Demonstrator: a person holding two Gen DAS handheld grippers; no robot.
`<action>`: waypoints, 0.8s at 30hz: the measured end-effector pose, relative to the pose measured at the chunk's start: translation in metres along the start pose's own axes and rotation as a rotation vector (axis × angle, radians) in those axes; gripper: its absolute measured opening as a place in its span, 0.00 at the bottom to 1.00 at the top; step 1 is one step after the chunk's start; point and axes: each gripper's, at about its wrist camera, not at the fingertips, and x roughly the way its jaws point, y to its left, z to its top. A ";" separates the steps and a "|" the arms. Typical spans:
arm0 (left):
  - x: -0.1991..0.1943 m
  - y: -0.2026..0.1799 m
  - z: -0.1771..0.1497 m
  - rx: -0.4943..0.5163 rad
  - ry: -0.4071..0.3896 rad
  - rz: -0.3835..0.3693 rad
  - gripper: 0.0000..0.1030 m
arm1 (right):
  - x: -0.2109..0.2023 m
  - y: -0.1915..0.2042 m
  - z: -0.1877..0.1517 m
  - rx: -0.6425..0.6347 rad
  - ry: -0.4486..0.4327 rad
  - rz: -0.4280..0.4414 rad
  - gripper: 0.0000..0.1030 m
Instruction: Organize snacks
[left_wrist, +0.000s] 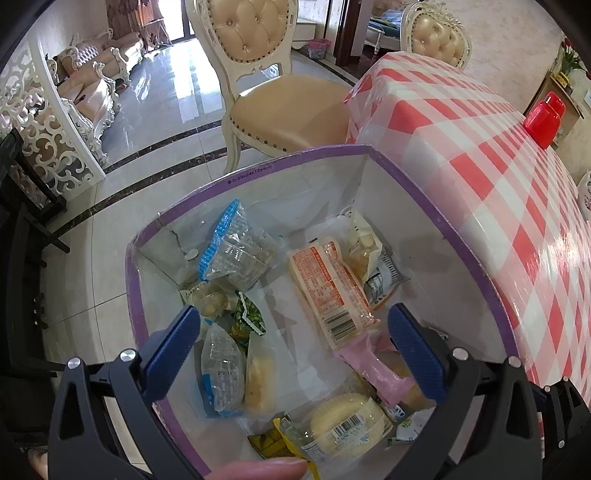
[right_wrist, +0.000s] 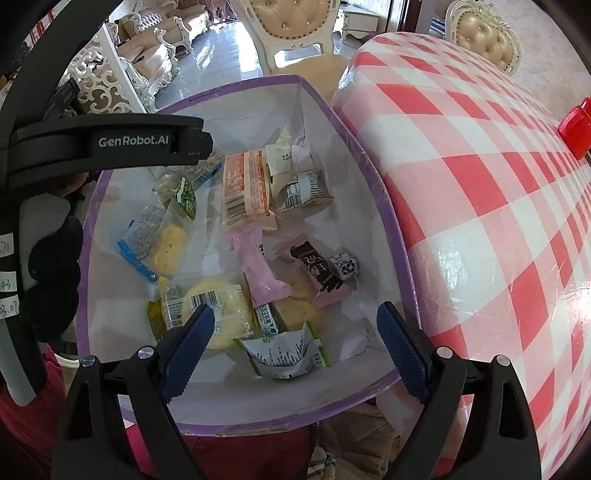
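Snacks in crinkly wrappers (right_wrist: 245, 184) lie heaped inside the purple-rimmed white cardboard box (right_wrist: 384, 229) held beside the red-checked desk (right_wrist: 480, 184), seemingly to gather them, while left tongs (left_wrist: 293, 347) and right tongs (right_wrist: 295, 345) hover above, both wide and empty.

Table: red-and-white checked cloth (left_wrist: 480, 155), glossy under the light.
Chair: cream tufted seat (left_wrist: 280, 107), just beside the table's far corner.
Floor: pale polished tile (left_wrist: 177, 85) (dark border strips) beyond the chair.
Screen: white carved lattice (left_wrist: 40, 140), well left of the table.
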 end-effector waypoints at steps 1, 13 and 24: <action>0.000 0.000 0.000 -0.001 0.000 0.000 0.99 | 0.000 0.000 0.000 0.000 0.000 0.001 0.84; 0.001 0.000 0.001 -0.001 0.013 -0.004 0.99 | -0.001 0.001 0.002 -0.001 -0.007 -0.011 0.84; -0.001 -0.001 0.001 -0.003 -0.009 0.025 0.99 | 0.003 -0.003 0.007 0.007 -0.001 -0.021 0.84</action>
